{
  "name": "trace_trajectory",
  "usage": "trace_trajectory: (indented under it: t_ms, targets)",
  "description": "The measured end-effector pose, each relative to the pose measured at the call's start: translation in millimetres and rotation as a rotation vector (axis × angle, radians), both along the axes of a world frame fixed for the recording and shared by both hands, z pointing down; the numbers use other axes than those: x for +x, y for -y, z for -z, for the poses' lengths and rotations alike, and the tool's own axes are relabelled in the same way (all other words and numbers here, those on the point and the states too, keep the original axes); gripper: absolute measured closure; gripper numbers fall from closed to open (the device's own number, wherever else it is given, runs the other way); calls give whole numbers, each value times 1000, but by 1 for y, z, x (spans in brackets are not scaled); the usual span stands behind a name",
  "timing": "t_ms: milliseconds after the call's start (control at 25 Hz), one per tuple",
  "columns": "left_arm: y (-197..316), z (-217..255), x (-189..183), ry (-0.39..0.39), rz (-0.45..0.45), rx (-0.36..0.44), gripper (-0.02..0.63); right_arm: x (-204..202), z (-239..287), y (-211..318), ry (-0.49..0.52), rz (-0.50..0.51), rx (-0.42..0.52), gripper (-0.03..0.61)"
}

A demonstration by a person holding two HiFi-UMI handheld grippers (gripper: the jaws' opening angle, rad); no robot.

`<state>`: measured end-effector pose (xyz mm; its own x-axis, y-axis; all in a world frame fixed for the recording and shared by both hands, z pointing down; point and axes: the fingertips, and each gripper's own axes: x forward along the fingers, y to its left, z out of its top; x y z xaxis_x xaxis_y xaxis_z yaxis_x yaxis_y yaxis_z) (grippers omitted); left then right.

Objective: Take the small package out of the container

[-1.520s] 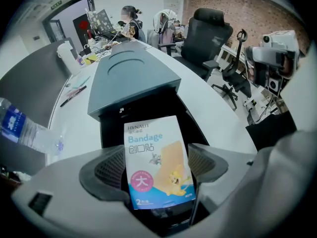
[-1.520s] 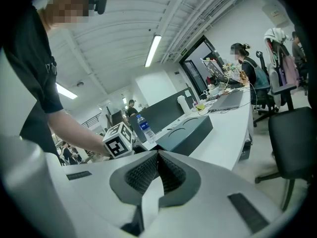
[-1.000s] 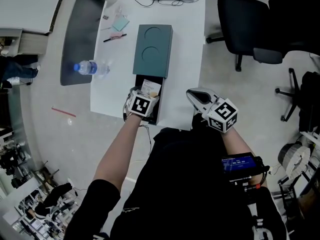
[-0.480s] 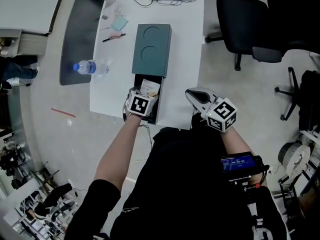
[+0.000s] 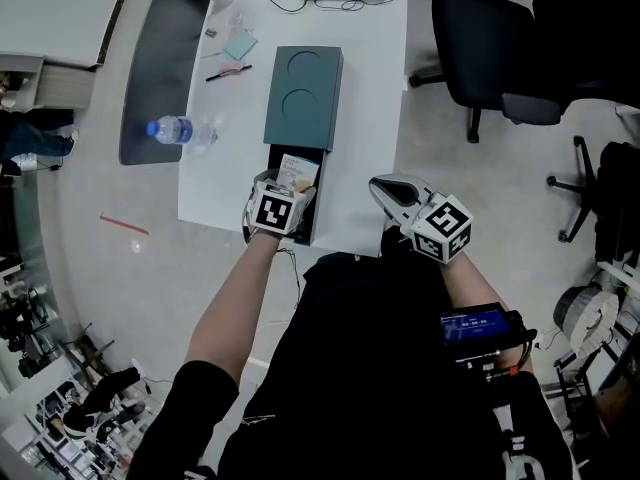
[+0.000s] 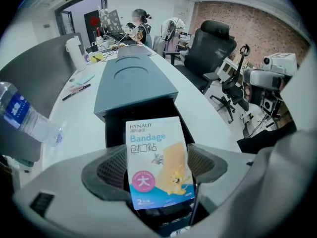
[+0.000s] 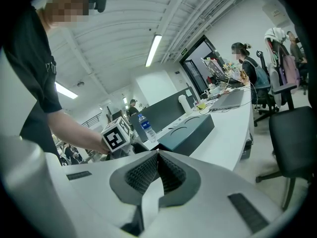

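Left gripper (image 5: 284, 190) clamped on the small package (image 6: 156, 157) at its lower part, just over the open near end of the container (image 6: 133, 88). Extraction step, probably mid-lift; next, pulling clear of that opening. Long axis upright between the jaws, top edge toward the container, printed face toward the camera. Right gripper (image 7: 157, 155) closed on nothing, beside the container.

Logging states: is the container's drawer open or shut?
Open: the drawer juts out of the teal container, its dark inside exposed.
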<state>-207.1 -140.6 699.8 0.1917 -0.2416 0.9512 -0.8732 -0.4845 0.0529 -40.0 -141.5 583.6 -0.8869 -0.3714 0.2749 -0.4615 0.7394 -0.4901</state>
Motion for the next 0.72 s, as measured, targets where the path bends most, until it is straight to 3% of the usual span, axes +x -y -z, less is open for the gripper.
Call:
trace_trajectory:
  t_ms: [720]
  targets:
    - [2,47,0,-104,15,198,232,-16,17,-18,-26,13,64,552]
